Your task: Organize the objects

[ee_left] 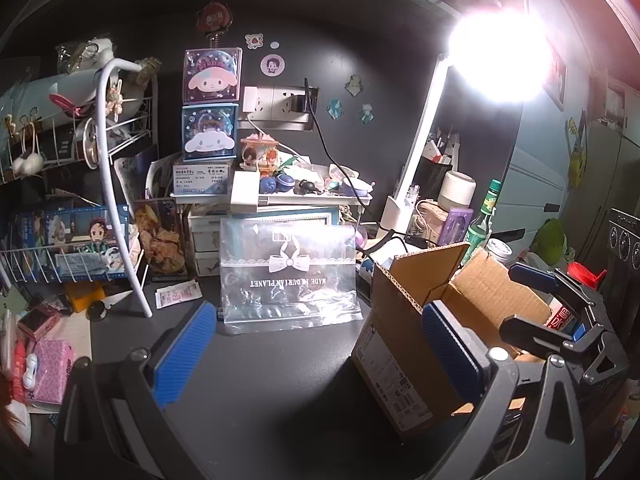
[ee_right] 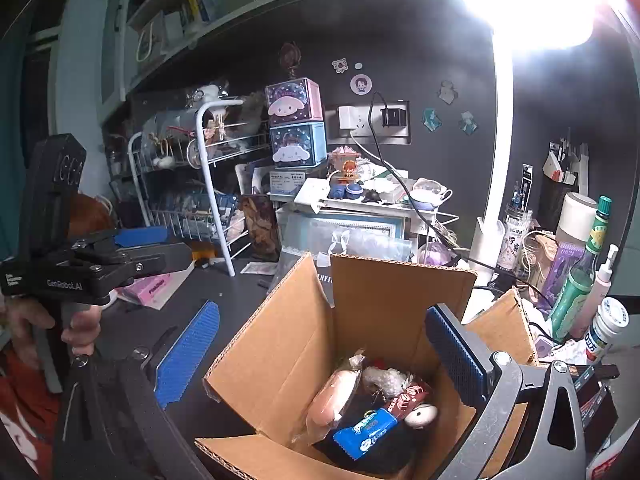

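An open cardboard box (ee_right: 372,320) stands on the dark desk; inside lie a wrapped sausage bun (ee_right: 332,400), a blue snack packet (ee_right: 366,432), a red-brown packet (ee_right: 408,396) and other small items. My right gripper (ee_right: 320,352) hovers over the box, open and empty. My left gripper (ee_left: 316,348) is open and empty above the bare desk, left of the box (ee_left: 404,344). A clear zip bag with a white bow (ee_left: 288,276) stands ahead of it. The right gripper also shows in the left wrist view (ee_left: 536,300).
A white wire rack (ee_left: 80,208) with cards and trinkets stands at the left. Stacked character boxes (ee_left: 210,104), small drawers and figurines fill the back. A bright desk lamp (ee_left: 416,152), bottles (ee_right: 580,272) and jars crowd the right. Pink packets (ee_left: 52,368) lie at the near left.
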The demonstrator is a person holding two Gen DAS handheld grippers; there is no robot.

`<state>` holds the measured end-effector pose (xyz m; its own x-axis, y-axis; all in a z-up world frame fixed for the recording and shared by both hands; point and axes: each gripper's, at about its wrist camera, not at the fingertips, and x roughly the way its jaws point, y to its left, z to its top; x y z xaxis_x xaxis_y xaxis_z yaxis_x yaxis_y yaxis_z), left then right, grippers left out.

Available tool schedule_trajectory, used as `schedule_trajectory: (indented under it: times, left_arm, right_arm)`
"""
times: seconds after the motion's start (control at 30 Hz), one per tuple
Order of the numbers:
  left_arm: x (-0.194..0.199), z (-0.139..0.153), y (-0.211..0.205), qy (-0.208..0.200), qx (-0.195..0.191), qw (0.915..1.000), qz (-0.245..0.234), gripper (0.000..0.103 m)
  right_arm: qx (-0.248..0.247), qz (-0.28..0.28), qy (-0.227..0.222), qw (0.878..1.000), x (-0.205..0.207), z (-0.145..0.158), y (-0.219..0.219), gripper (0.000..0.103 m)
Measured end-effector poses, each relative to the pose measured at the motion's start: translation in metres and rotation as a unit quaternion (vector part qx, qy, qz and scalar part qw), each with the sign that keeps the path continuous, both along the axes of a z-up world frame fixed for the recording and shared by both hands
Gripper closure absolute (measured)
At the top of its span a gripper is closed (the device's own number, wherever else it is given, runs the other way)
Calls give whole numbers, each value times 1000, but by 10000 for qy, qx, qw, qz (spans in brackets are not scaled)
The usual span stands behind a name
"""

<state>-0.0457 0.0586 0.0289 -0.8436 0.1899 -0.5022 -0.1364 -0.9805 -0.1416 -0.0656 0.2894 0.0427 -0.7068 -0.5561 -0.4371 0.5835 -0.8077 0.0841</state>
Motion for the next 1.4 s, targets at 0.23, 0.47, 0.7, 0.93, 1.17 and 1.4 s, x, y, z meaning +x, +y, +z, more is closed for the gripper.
schedule_trajectory:
  times: [0.23,0.47,0.7,0.93,1.17,1.4]
  left_arm:
    - [-4,-2,0,-13,-2,10000,61,1]
    - [-5,-4,-1,-36,-26,10000,84,1]
    - [-4,-4,-1,-27,-63,9999,107,1]
    - [-3,-4,0,-14,-70,9999,107,1]
    - [-2,-4,0,-19,-80,9999,118,1]
    - [-1,-3,-1,14,-72,9999,96,1]
  right_arm:
    - [-121,86,-34,9999,-4,1,3,0]
    - [-218,60,-36,9997,-4,1,3,0]
    - [-267,45,-21,9996,-3,2,5,0]
    - [-263,39,-17,9996,-1,2,5,0]
    - [-263,39,-15,9996,0,3,5,0]
    - [-276,55,-16,9996,0,3,6,0]
